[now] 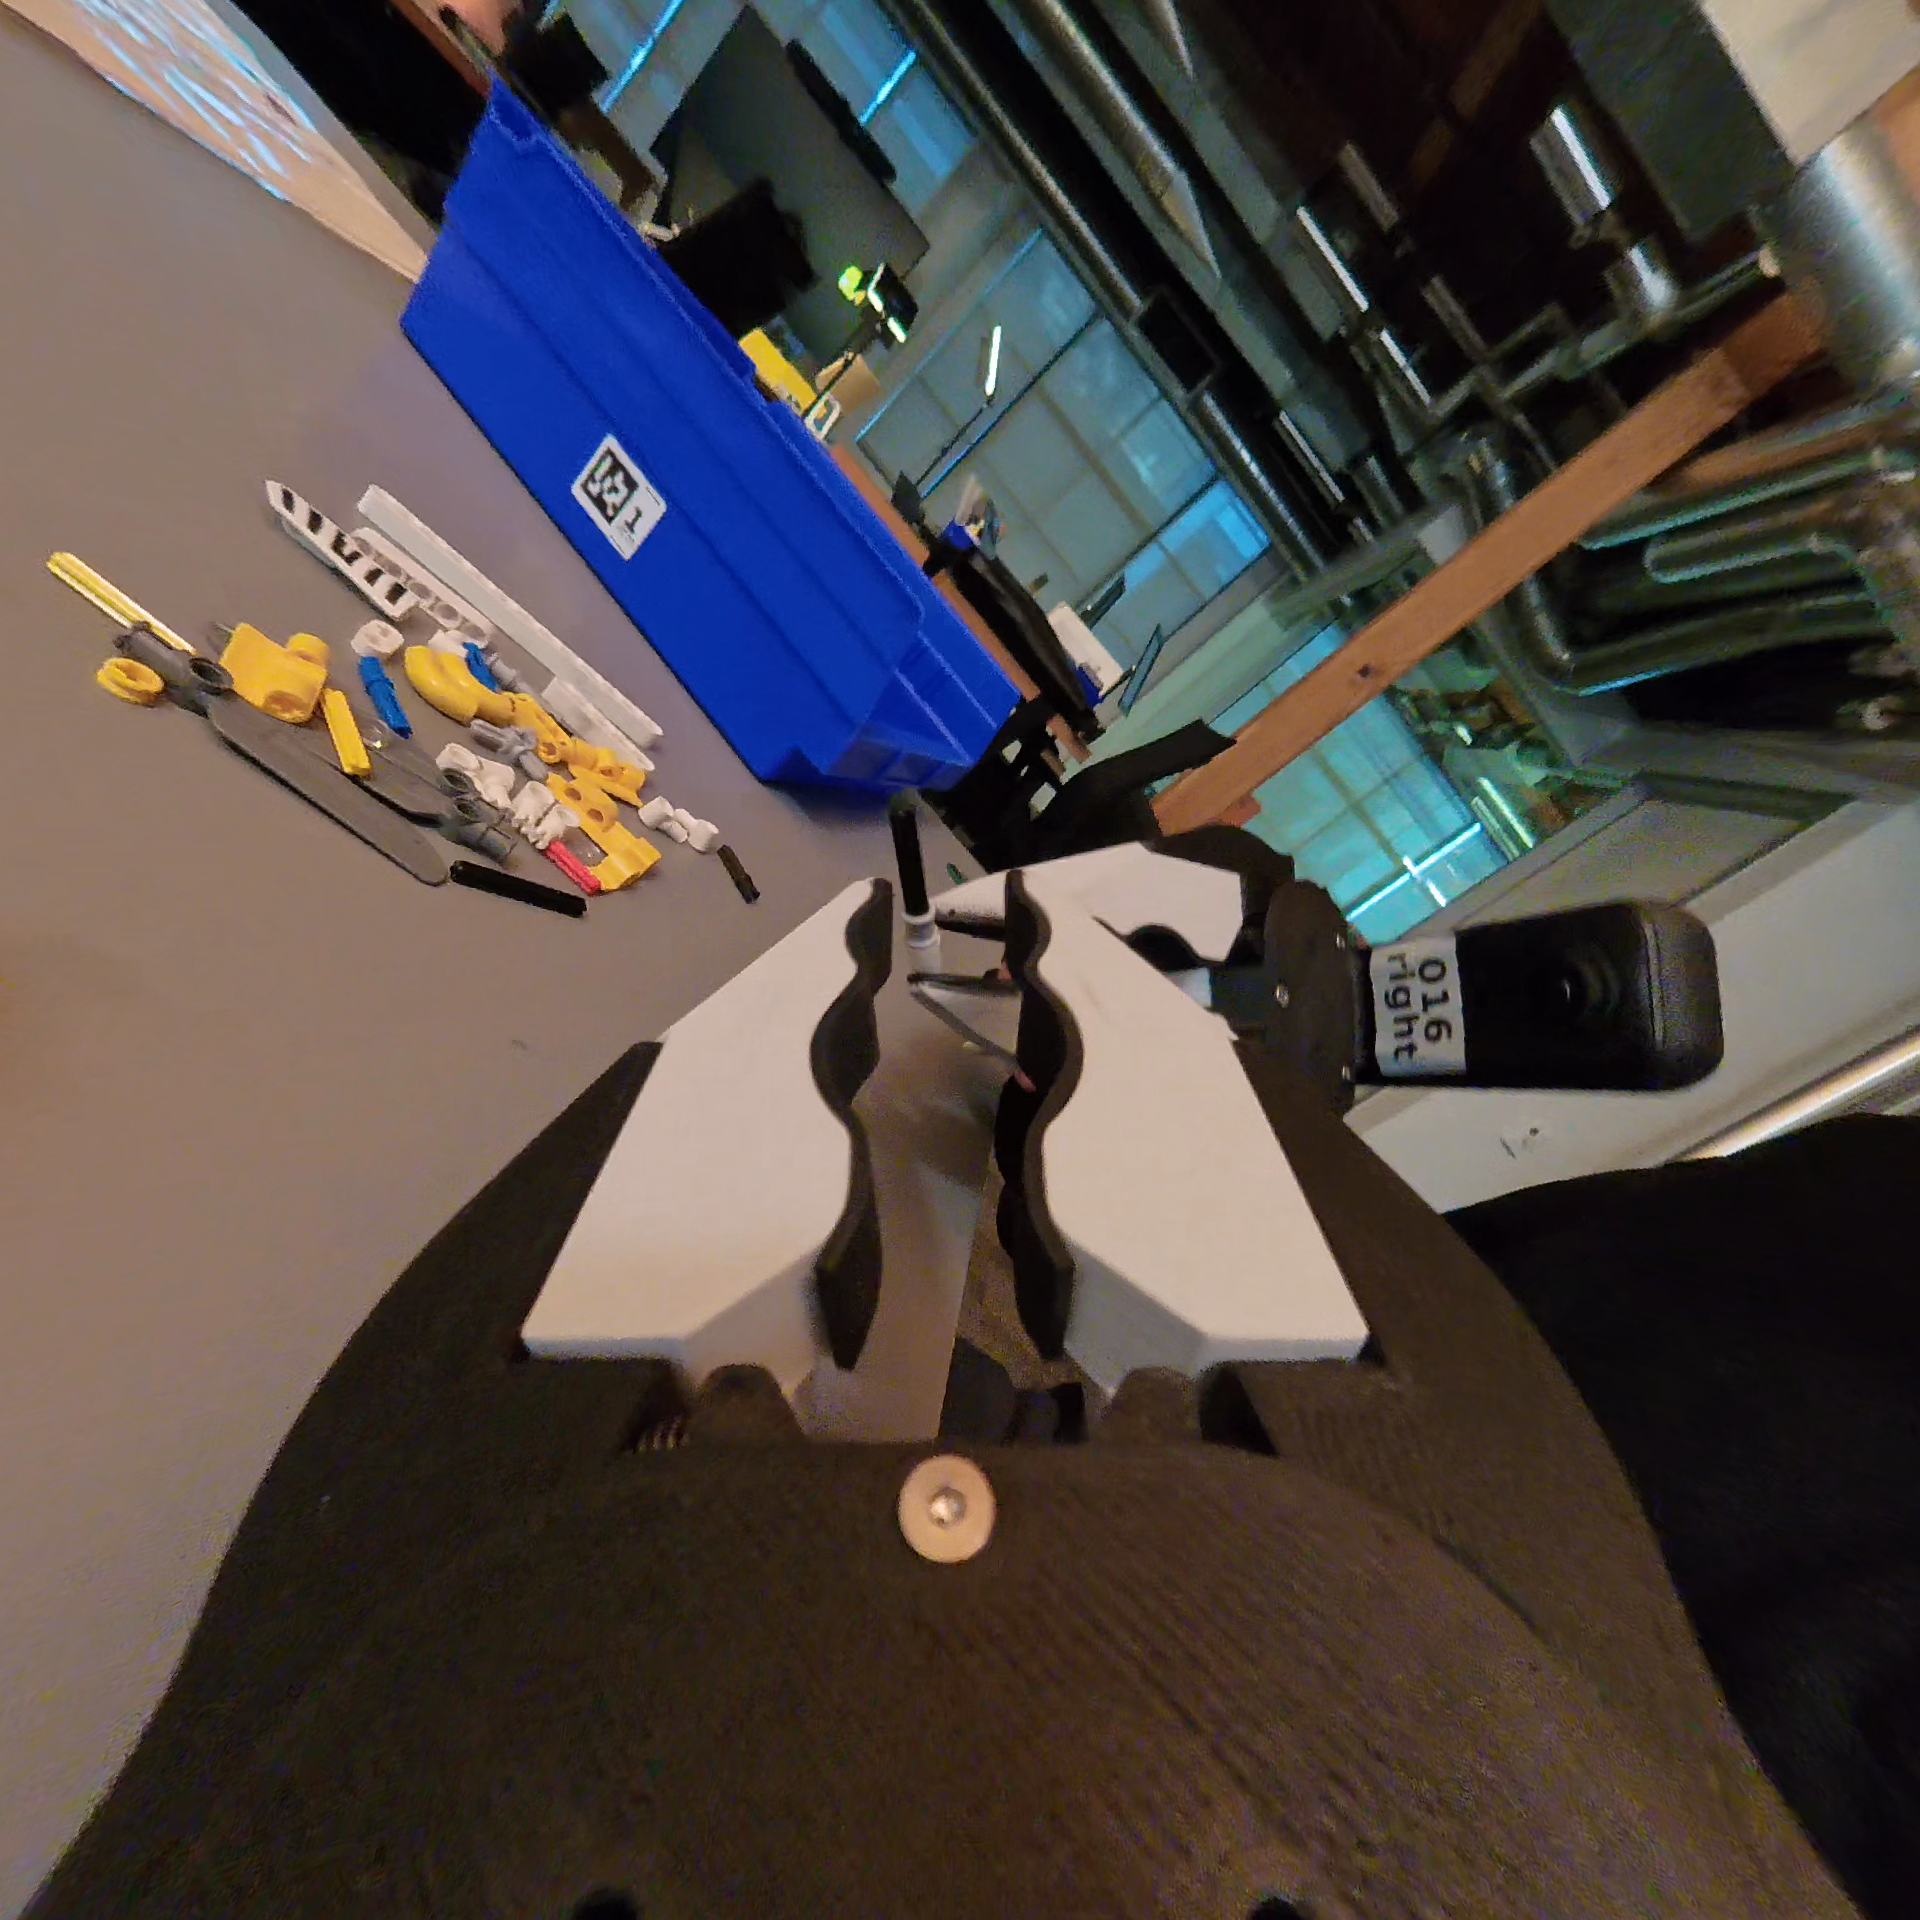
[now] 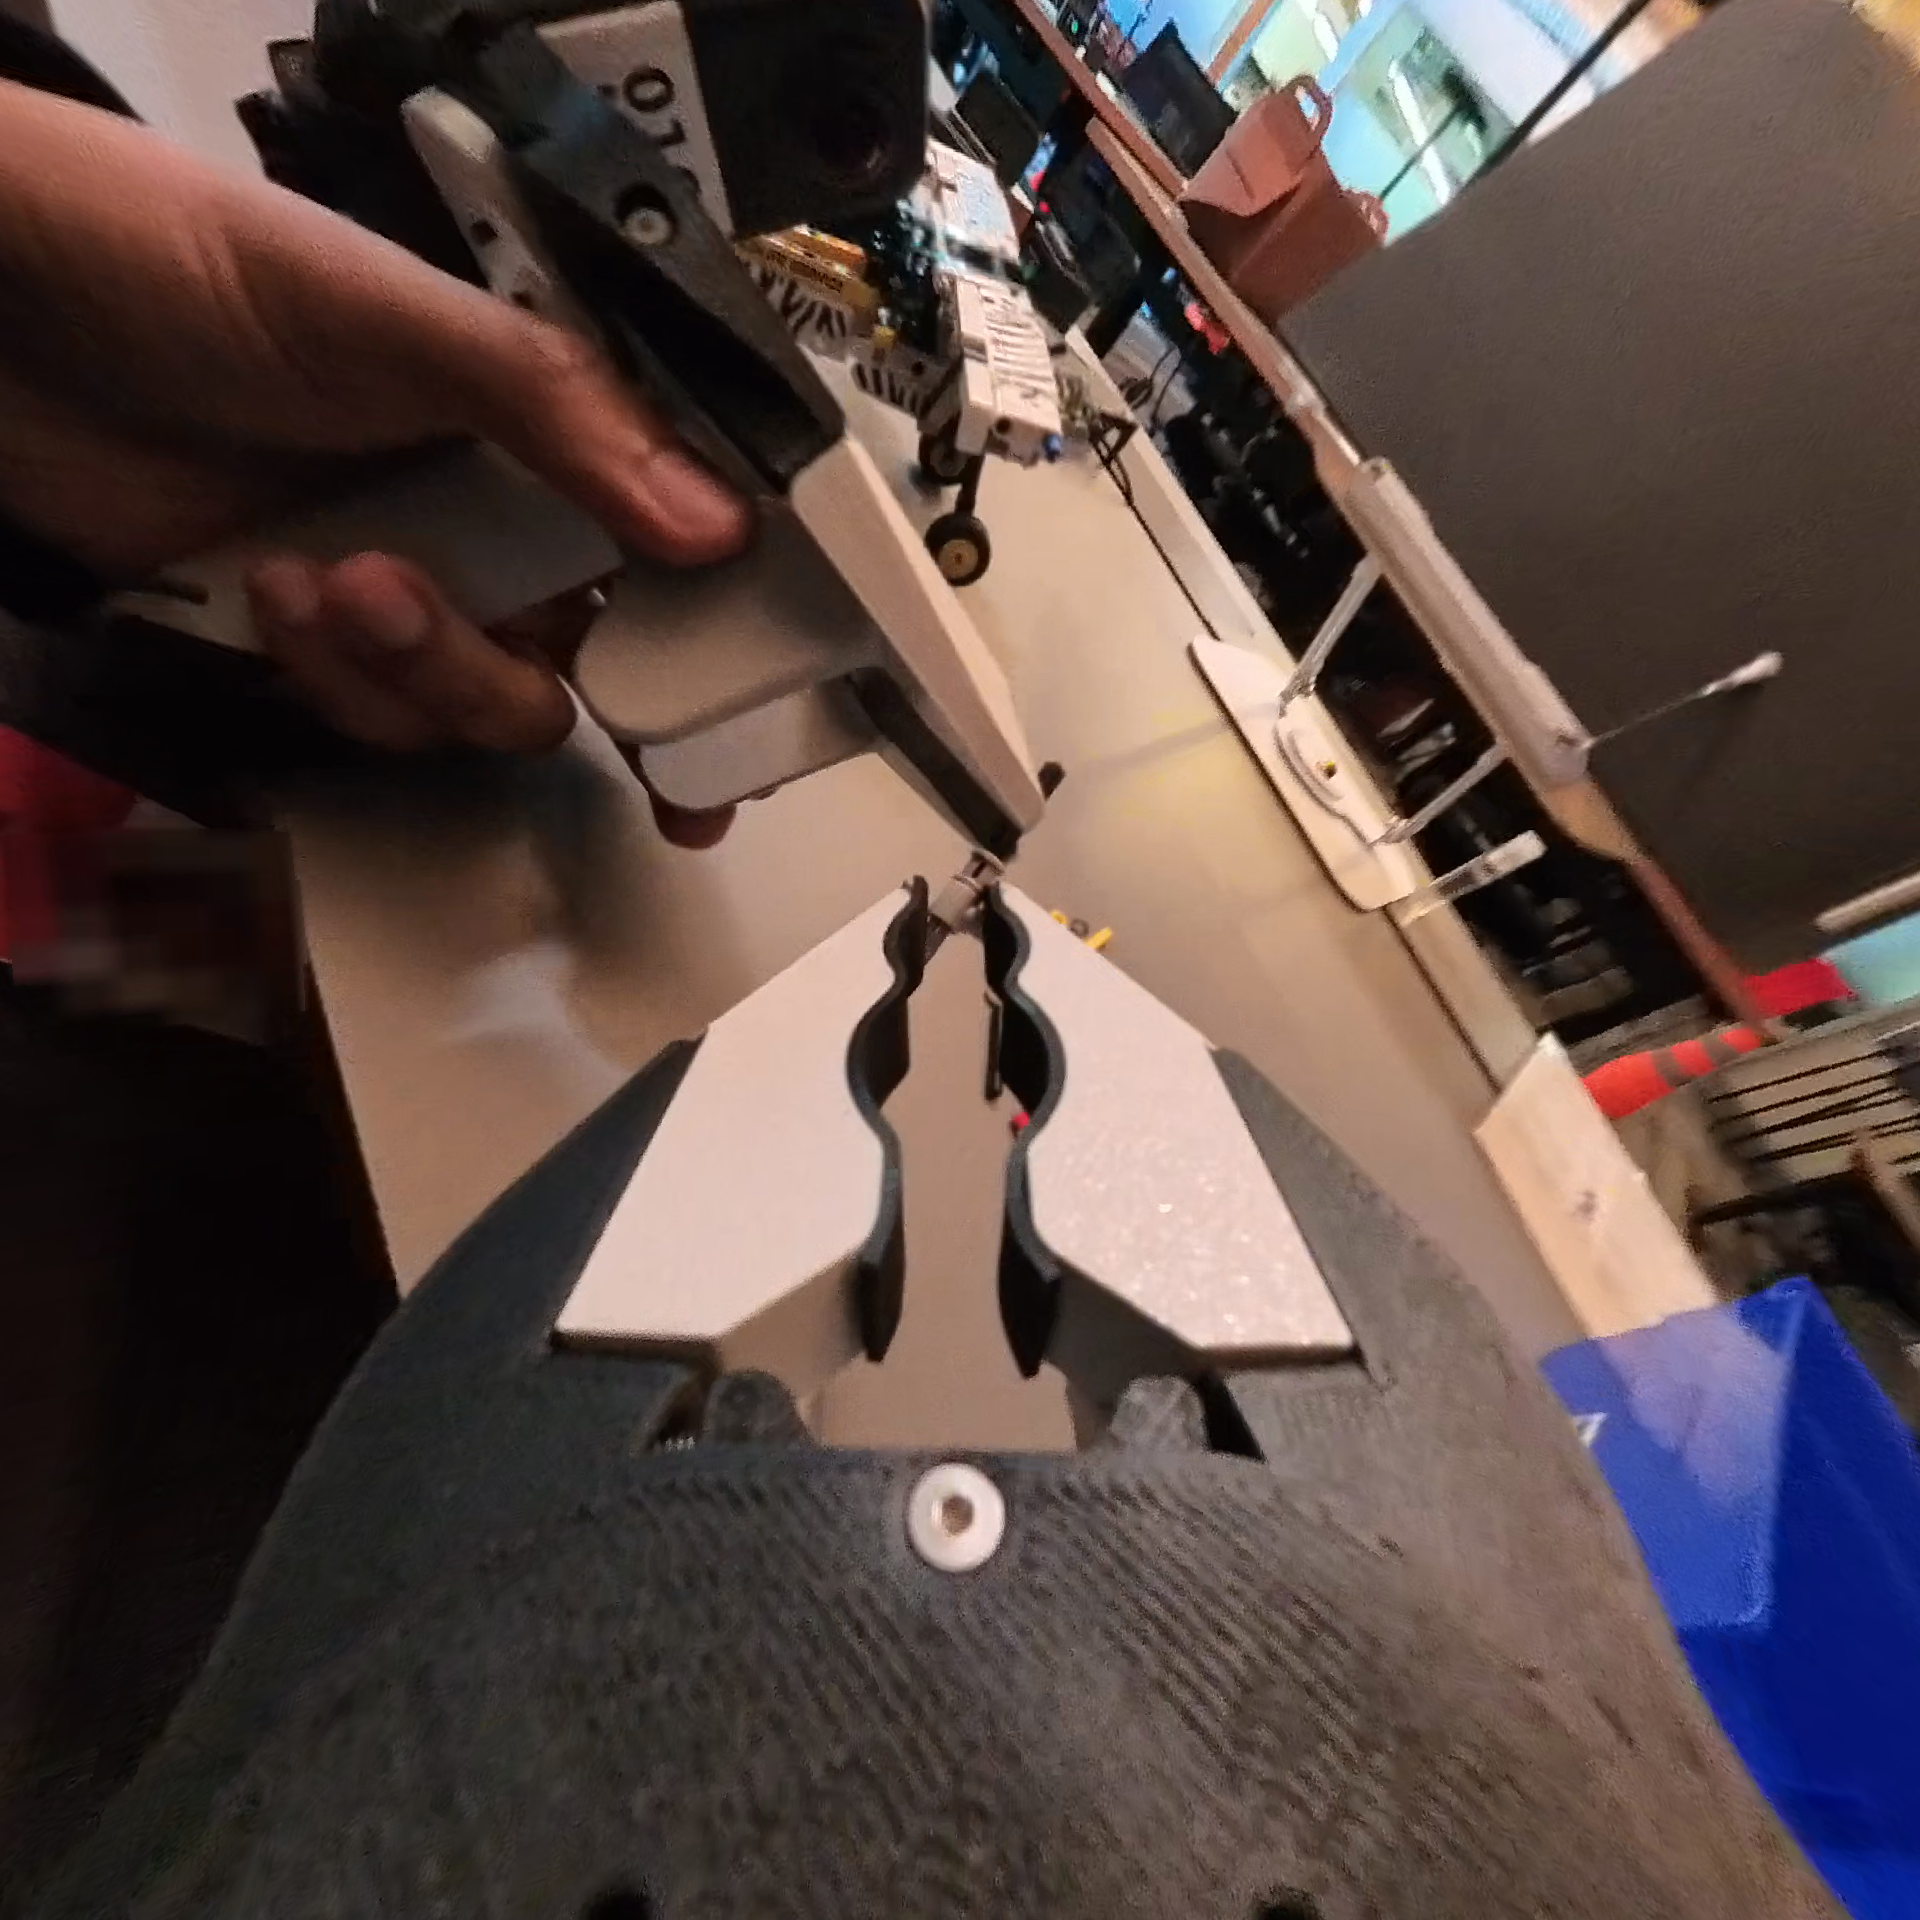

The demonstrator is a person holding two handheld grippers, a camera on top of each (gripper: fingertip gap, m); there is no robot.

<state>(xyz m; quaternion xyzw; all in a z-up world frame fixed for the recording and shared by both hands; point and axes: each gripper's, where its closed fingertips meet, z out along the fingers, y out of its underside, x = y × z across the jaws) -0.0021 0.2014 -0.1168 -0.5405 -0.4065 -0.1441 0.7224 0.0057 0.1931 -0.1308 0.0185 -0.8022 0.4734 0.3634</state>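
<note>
Writing: a white sticker (image 1: 618,511) with a black square code sits on the side of the blue bin (image 1: 665,499). A white label (image 1: 1415,1013) with black marks wraps the camera on the other tongs. I do not read them out.

Left tongs (image 1: 951,914): nearly closed. A small white and black rod piece (image 1: 910,883) stands between the tips, close by the left tip. I cannot tell if the pads press on it.

Right tongs (image 2: 954,906): nearly closed. The tips pinch a small grey piece (image 2: 958,902) with thin flat blades.

Where the two meet: the left tongs' tip comes down from above and touches the top of the grey piece, right at the right tongs' tips.

Hand (image 2: 312,416): a person's hand grips the handle of the left tongs.

Table (image 1: 208,1039): grey. A heap of small toy parts (image 1: 416,727), yellow, white, grey, blue and black, lies well apart from the tongs, near the blue bin.

Black pin (image 1: 739,873): lies alone on the table between the heap and the tongs.
</note>
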